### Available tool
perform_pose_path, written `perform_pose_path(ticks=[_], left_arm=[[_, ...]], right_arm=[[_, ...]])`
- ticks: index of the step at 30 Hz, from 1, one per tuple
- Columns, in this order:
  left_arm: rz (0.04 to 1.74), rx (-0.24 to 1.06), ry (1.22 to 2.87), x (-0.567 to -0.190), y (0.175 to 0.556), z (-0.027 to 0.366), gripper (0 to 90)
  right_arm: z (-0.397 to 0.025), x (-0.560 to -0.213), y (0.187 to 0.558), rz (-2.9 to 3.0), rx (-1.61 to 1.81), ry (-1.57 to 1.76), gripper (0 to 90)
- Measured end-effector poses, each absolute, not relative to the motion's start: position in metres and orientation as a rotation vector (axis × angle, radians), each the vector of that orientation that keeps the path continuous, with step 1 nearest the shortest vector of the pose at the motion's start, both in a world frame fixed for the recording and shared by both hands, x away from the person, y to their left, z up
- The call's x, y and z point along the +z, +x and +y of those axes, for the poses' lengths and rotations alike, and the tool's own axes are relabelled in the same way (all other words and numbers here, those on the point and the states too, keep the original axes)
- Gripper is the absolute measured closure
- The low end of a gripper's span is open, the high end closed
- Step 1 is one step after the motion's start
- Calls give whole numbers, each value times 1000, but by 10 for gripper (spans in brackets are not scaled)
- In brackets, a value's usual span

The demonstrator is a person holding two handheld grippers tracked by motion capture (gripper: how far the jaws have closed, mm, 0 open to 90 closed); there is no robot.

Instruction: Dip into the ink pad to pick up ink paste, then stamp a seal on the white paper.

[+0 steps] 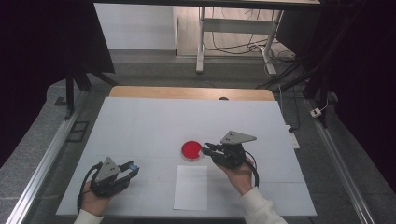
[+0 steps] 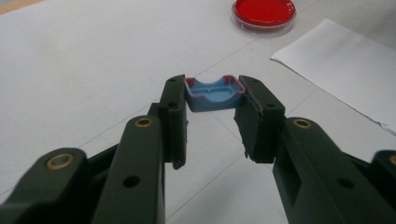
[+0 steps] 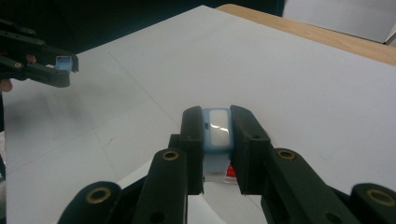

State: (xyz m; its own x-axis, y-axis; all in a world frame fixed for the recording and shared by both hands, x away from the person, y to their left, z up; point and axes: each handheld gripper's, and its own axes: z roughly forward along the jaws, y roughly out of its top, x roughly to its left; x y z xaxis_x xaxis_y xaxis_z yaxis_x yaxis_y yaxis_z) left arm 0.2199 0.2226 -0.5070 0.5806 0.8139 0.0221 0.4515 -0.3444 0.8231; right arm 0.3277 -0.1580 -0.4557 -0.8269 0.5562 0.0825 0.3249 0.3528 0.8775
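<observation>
White tabletop (image 1: 140,126) takes up the middle of the high view, with dark curtains along both sides and a desk frame with loose cables at the top of the frame.

So both tongs are loaded right now. The left tongs (image 1: 132,168), lower left of the high view, are clamped on a small blue cap (image 2: 214,94); in the left gripper view it sits dead centre between the jaws, open side up, with a reddish tint along its rim. The right tongs (image 1: 206,148), just right of centre, are squeezed shut on a light blue body (image 3: 217,128) with a pale glossy window on top.

My read: the two blue pieces belong together and the cap is off, so we're mid-job with the pieces held well apart. The next move probably means bringing one of them in line with either the other piece or the red dish (image 1: 192,150), which sits just left of the right tongs' tips. That calls for a steady, level approach, since the cap is only pinched by its side walls.

Other stuff: a white paper sheet (image 1: 191,187) lies flat at lower centre, just below the dish. Nothing stands between the two tongs, so the path looks open. Only worry is clipping the dish's rim.
</observation>
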Motion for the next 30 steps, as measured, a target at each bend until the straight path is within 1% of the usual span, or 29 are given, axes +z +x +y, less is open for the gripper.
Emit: perform_pose_path(ticks=[13, 30], left_arm=[[1009, 560, 1991, -507, 220, 222, 643], [1007, 559, 1994, -507, 220, 222, 643]], right_arm=[[-161, -461, 315, 2412, 1460, 775, 759], [-148, -468, 297, 2478, 1448, 711, 759]])
